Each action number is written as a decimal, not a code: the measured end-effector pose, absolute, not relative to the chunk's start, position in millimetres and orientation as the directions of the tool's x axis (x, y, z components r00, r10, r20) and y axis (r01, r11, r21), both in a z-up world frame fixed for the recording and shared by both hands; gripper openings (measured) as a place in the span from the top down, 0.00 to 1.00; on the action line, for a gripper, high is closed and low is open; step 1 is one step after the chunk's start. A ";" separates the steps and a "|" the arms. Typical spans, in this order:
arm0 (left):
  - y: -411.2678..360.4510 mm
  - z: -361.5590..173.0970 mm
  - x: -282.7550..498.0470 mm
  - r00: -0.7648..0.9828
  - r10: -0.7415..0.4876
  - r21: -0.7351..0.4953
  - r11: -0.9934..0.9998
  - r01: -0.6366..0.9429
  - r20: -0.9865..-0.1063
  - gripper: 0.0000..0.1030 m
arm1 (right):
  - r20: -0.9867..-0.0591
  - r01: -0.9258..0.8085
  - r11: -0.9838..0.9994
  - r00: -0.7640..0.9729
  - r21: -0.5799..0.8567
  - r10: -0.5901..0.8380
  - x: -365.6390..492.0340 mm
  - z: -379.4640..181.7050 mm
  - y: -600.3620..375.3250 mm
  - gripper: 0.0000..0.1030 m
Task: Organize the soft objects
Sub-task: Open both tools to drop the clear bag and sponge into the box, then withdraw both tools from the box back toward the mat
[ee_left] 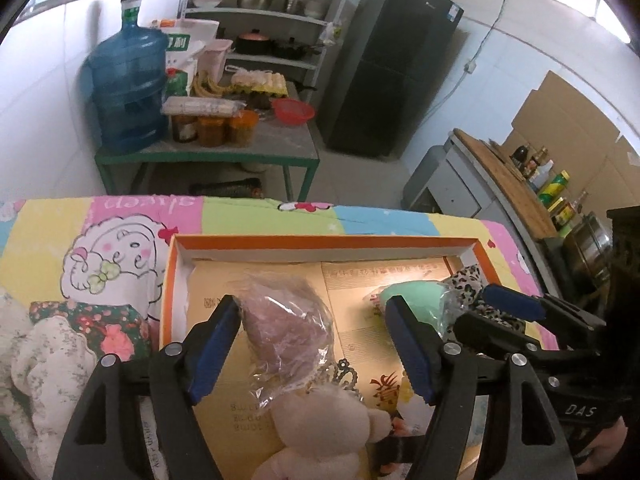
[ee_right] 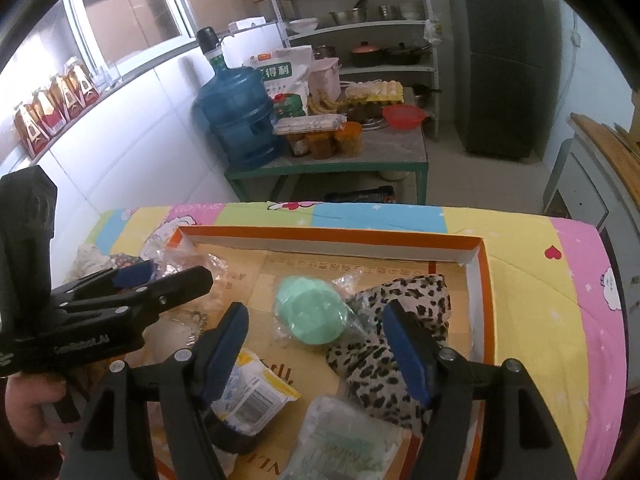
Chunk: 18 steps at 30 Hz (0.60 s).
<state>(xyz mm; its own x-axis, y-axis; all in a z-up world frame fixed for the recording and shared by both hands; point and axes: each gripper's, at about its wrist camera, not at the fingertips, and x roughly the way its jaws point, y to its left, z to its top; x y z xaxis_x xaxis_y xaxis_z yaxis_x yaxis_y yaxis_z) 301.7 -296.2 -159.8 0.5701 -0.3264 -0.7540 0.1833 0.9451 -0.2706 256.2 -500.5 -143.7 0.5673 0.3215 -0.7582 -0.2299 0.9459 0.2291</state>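
Across the lower half of both wrist views lies a shallow orange-rimmed cardboard box (ee_left: 320, 241) with a tan printed floor, resting on a desk covered by a pastel patchwork cloth with cartoon prints (ee_left: 120, 220). At the bottom centre of the left wrist view, the left gripper (ee_left: 316, 344) hangs over the box with its blue-padded jaws spread wide and pressing on nothing; between them, lower in the frame, sit a brownish soft item wrapped in clear crinkled plastic (ee_left: 280, 320) and, just below it, a pale pink plush toy (ee_left: 320, 432), the two touching. To the right in that view the right gripper (ee_left: 472, 308) reaches in beside a mint-green round soft item in clear plastic (ee_left: 404, 292) and a leopard-print fabric piece (ee_left: 468, 284). From the right wrist view, the right gripper (ee_right: 316, 344) also stands with its jaws wide and gripping nothing, above the mint-green item (ee_right: 312, 312), which lies against the leopard-print fabric (ee_right: 412, 312) in the right part of the box (ee_right: 328, 236). Near the bottom of that frame lie a white and yellow printed packet with a barcode (ee_right: 256, 396) and a clear packet with pale green print (ee_right: 344, 444). At the left edge the left gripper (ee_right: 172, 276) appears, held by a hand (ee_right: 28, 412). Outside the box at the left of the left wrist view rests a floral-print quilted cloth (ee_left: 72, 340). Behind, in the upper part of both frames, a blue water jug (ee_left: 124, 88) stands on a green-framed table (ee_left: 208, 156).
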 end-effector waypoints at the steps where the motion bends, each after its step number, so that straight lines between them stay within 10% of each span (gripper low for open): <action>1: -296.0 -156.6 300.1 0.580 -0.325 -0.266 0.946 0.187 -0.747 0.27 | -0.756 -0.227 0.947 0.571 0.229 0.320 254.6 -141.9 -501.2 0.33; 18: -284.5 -117.8 270.1 0.636 -0.371 -0.267 0.929 0.257 -0.677 0.26 | -0.715 -0.182 0.954 0.632 0.239 0.300 217.0 -110.7 -504.6 0.32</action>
<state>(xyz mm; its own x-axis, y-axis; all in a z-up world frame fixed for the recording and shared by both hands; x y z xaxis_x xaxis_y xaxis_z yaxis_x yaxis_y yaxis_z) 270.1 -284.5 -117.8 0.6359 -0.3708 -0.6769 0.2573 0.9287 -0.2671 217.0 -504.6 -110.7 0.6317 0.2998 -0.7149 -0.1823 0.9538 0.2389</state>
